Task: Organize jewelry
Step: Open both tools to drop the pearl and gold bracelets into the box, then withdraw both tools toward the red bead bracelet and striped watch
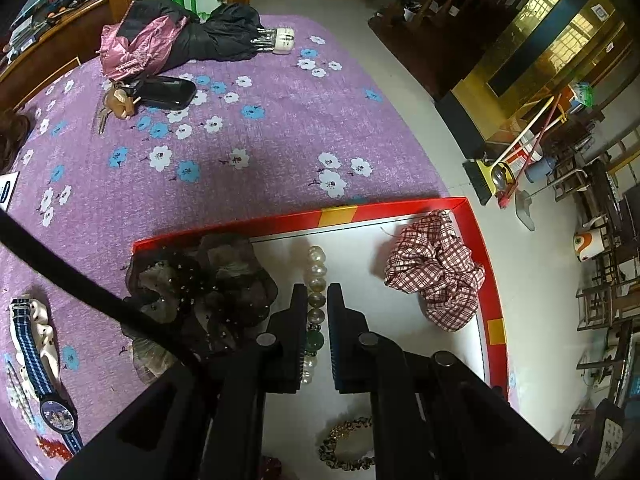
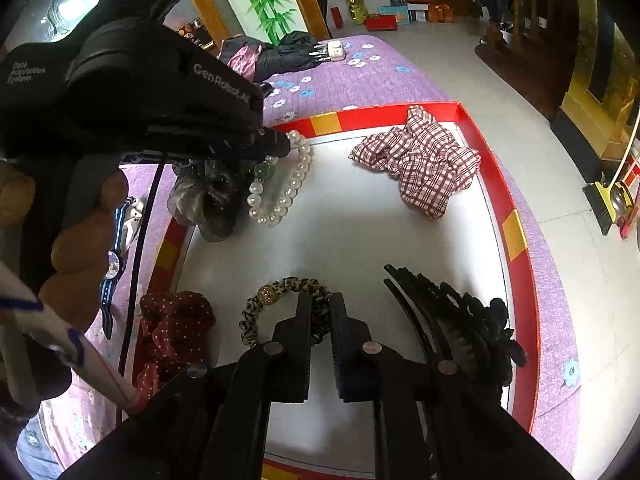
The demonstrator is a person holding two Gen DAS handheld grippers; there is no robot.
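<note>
Left wrist view: left gripper (image 1: pixel 317 294) points steeply down into the red-rimmed tray (image 1: pixel 400 210); the pearl bracelet (image 1: pixel 316 268) runs straight up the gap between its jaws.
Left jaws: nearly closed and clenched on the pearl bracelet; beads show both beyond the tips and back between the pads.
Bracelet position: inside the tray, near its far-left part, just beside the dark gauzy scrunchie (image 1: pixel 200 296); in the right wrist view the loop (image 2: pixel 280 184) hangs or rests from the left gripper (image 2: pixel 280 146) down onto the white tray floor.
Bracelet long axis: in line with the left jaws, pointing toward the far rim of the tray.
Right jaws: almost fully closed; the right gripper (image 2: pixel 321 304) has its tips at the leopard-print hair tie (image 2: pixel 280 308). The band lies at the tips; whether it is pinched cannot be told.
Hair tie direction: ahead and slightly left of the right jaws, on the near part of the tray floor, between the red dotted scrunchie (image 2: pixel 176 320) and the black hair clip (image 2: pixel 460 320).
Nearer hand: left for the bracelet; right for the hair tie.
Other tray contents: checked scrunchie (image 2: pixel 420 164) at the far-right corner, well apart from both grippers.
Outside the tray: striped-strap watch (image 1: pixel 40 360) on the purple flowered surface (image 1: pixel 260 140), left of the tray.
Judged next requirement: release of the bracelet flat on the tray floor, clear of the dark scrunchie.
</note>
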